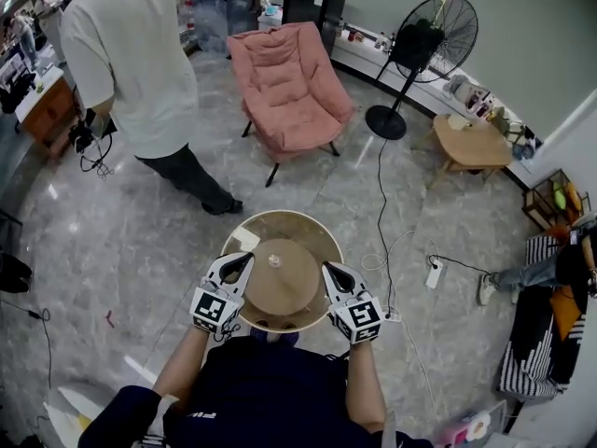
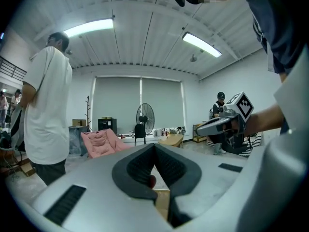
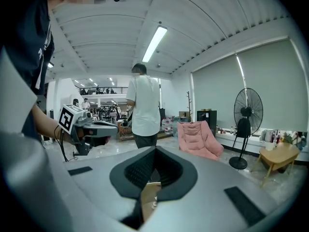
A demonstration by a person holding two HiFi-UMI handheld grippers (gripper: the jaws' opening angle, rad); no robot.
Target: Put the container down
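Observation:
I see a round tan container (image 1: 284, 283) with a domed lid and a small knob, held in the air above the marble floor in the head view. My left gripper (image 1: 244, 260) grips its left rim and my right gripper (image 1: 328, 270) grips its right rim. In the left gripper view the left gripper (image 2: 155, 152) has its jaws together, with a strip of the tan container (image 2: 162, 201) pinched below them. The right gripper (image 3: 155, 154) stands the same way in the right gripper view, with the tan container's edge (image 3: 149, 195) between its pads. Each gripper shows in the other's view.
A person in a white shirt (image 1: 131, 54) stands at the far left. A pink folding chair (image 1: 284, 87) is straight ahead, a standing fan (image 1: 424, 40) and a low wooden table (image 1: 476, 143) to the right. A power strip (image 1: 434, 274) with cables lies on the floor at my right.

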